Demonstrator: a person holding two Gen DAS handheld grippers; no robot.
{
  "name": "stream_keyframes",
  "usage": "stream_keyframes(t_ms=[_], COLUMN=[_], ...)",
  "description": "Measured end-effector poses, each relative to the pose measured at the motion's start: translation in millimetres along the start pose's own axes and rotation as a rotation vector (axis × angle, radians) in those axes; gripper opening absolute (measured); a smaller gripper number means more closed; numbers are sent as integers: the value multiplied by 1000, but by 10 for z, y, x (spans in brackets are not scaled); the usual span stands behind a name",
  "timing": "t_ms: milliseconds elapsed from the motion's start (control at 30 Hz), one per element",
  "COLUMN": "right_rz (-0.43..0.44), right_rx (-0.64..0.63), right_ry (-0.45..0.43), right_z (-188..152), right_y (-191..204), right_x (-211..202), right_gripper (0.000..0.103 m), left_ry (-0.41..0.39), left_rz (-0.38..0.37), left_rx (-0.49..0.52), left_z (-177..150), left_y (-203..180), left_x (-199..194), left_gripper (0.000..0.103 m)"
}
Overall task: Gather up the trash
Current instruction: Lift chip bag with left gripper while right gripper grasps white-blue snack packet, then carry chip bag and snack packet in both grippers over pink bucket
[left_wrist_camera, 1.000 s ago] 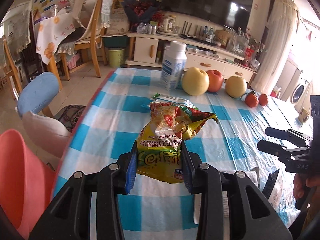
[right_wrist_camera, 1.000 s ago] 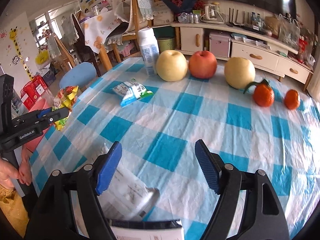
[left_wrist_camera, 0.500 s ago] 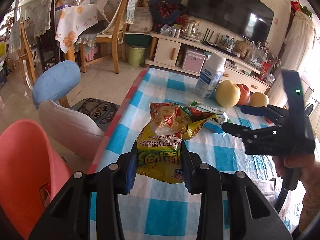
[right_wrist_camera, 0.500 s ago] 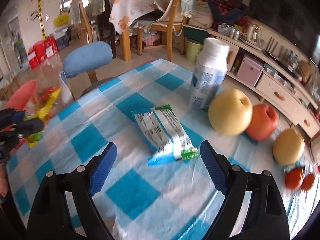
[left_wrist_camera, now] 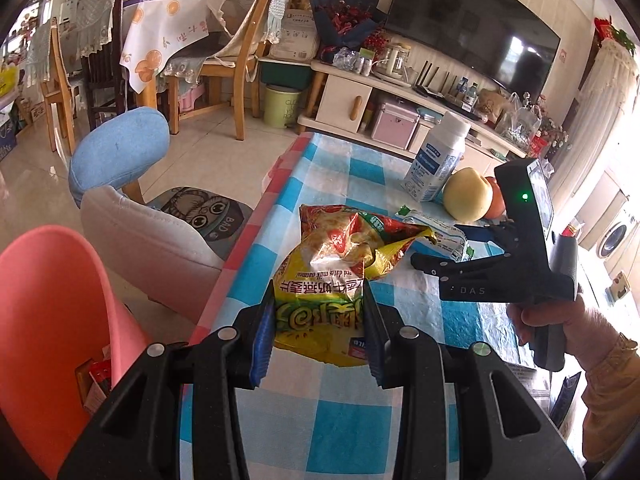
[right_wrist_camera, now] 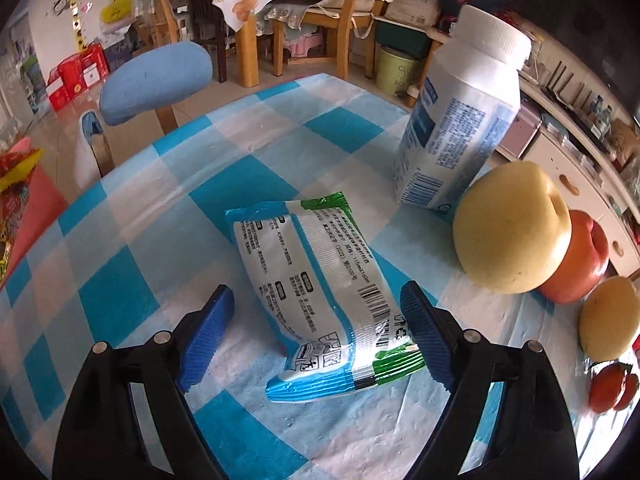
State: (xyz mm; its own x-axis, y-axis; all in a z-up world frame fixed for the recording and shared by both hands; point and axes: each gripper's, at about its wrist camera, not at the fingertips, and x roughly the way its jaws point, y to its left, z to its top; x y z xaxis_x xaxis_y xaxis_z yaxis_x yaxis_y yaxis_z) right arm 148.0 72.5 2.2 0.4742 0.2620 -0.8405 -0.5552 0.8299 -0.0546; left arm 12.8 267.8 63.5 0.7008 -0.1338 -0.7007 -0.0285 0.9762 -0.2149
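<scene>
My left gripper (left_wrist_camera: 319, 334) is shut on a crumpled yellow and red snack bag (left_wrist_camera: 340, 276) and holds it above the table's left edge. A pink bin (left_wrist_camera: 52, 320) stands on the floor at the lower left, with some wrappers inside. My right gripper (right_wrist_camera: 318, 328) is open, its blue pads either side of a white, blue and green wrapper (right_wrist_camera: 320, 288) that lies flat on the checked tablecloth (right_wrist_camera: 132, 248). The right gripper (left_wrist_camera: 452, 248) also shows in the left wrist view, over that wrapper (left_wrist_camera: 436, 232). The snack bag (right_wrist_camera: 14, 200) shows at the far left of the right wrist view.
A white bottle (right_wrist_camera: 460, 120) stands behind the wrapper. A yellow pear (right_wrist_camera: 512, 232), a red apple (right_wrist_camera: 580, 264), another pear (right_wrist_camera: 610, 320) and a tangerine (right_wrist_camera: 612, 388) lie to its right. A blue-backed chair (left_wrist_camera: 116, 156) stands beside the table.
My left gripper has carried the snack bag left toward the table edge and the pink bin. My right gripper has moved forward and down until its open pads straddle the white wrapper.
</scene>
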Motion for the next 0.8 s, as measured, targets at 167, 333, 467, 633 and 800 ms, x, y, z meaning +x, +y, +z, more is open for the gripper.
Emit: stream_keyframes(t_ms=[167, 333, 467, 633, 800], right_rz=[23, 9, -16, -36, -63], right_rx=[70, 104, 131, 173, 167], right_ry=[14, 27, 33, 41, 36], right_z=[-66, -118, -171, -237, -314], right_y=[-82, -64, -20, 21, 110], right_x=[-59, -125, -180, -269, -349], right_gripper=[64, 59, 56, 43, 40], left_ry=[-3, 0, -3, -14, -30], left_rz=[9, 12, 26, 42, 52], left_rx=[3, 10, 18, 23, 29], left_z=[-12, -27, -21, -19, -17], left_y=[26, 9, 5, 3, 13], left_x=[-22, -32, -40, -67, -117], left_gripper=[39, 40, 40, 39, 40])
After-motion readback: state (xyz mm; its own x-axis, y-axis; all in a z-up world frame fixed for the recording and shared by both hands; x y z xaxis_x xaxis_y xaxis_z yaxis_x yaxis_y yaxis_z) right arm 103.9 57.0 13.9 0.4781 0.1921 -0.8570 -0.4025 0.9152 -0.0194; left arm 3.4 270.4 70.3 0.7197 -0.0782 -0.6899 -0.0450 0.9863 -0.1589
